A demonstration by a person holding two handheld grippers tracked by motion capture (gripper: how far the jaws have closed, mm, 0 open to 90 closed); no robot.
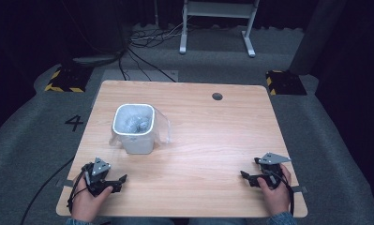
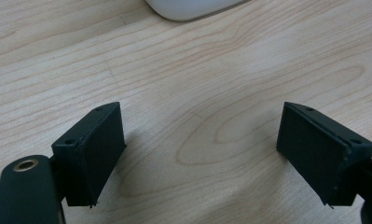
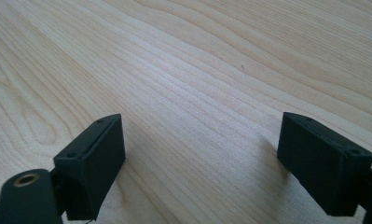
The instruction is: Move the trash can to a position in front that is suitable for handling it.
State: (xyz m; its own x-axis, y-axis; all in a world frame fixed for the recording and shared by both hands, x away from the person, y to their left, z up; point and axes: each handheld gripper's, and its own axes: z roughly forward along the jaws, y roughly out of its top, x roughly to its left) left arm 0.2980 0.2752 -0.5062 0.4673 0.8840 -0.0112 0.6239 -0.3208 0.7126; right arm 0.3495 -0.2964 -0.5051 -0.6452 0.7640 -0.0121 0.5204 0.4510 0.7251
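- The left tongs (image 1: 120, 182) rest at the near left of the bench (image 1: 213, 136), held in the person's left hand (image 1: 88, 199), tips pointing right.
- Their jaws stand wide apart; in the left gripper view (image 2: 200, 154) bare wood lies between them.
- The right tongs (image 1: 244, 177) rest at the near right of the bench, held in the right hand (image 1: 274, 192), tips pointing left.
- Their jaws also stand wide apart with nothing between them; the right gripper view (image 3: 200, 154) shows plain wood grain there.
- A small white bin (image 1: 134, 129) stands upright on the left half of the bench, beyond the left tongs and near them, well apart from the right tongs.
- A clear bag (image 1: 162, 125) lines the bin and hangs over its rim on the right side; something crumpled and silvery lies inside, too blurred to name.
- In the left gripper view the bin's white base (image 2: 190, 8) shows at the far edge, apart from the jaws.
- A round hole (image 1: 217, 96) sits near the bench's far edge.
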